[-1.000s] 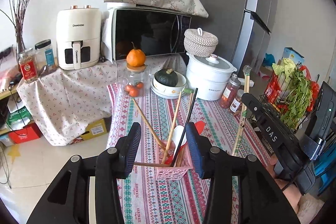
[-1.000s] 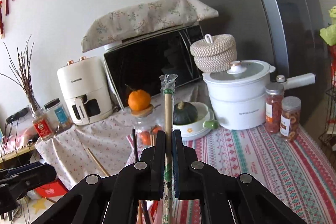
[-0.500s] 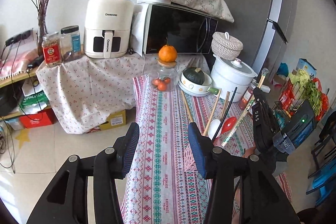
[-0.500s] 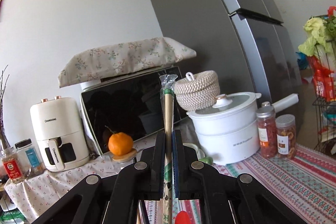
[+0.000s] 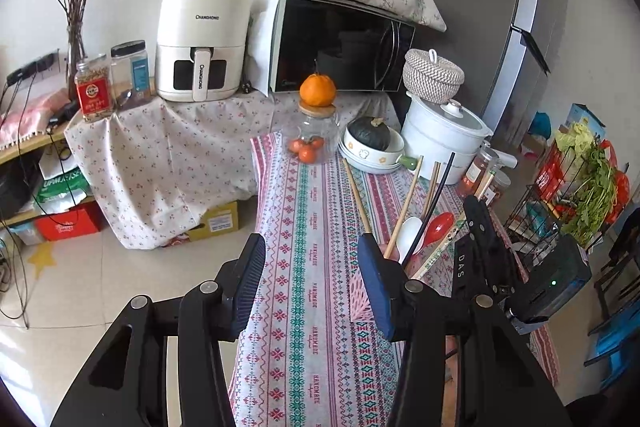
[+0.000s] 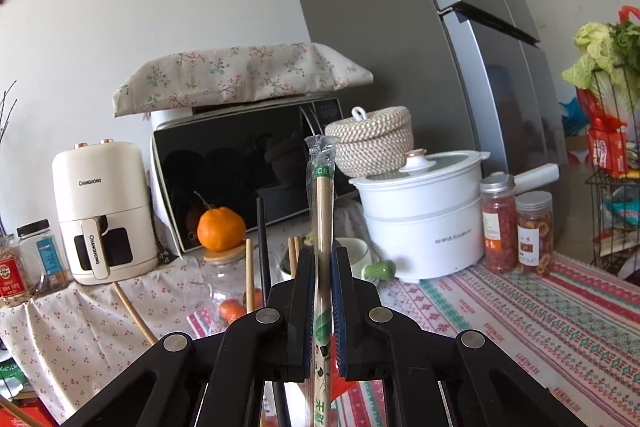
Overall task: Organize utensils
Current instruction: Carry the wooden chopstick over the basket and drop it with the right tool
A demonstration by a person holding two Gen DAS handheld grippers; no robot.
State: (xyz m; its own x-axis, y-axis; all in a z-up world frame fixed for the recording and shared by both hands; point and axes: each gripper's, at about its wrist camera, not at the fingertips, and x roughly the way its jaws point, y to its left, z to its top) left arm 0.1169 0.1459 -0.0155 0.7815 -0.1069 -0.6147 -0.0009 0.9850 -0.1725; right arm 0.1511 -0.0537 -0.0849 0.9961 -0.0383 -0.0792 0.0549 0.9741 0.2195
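Right tool clamps wrapped chopsticks upright, judged for end-first drop into pink holder on tabletop. Holder carries chopsticks, white spoon, red spoon. Left tool spread wide, empty, beside holder, likely to steady it.
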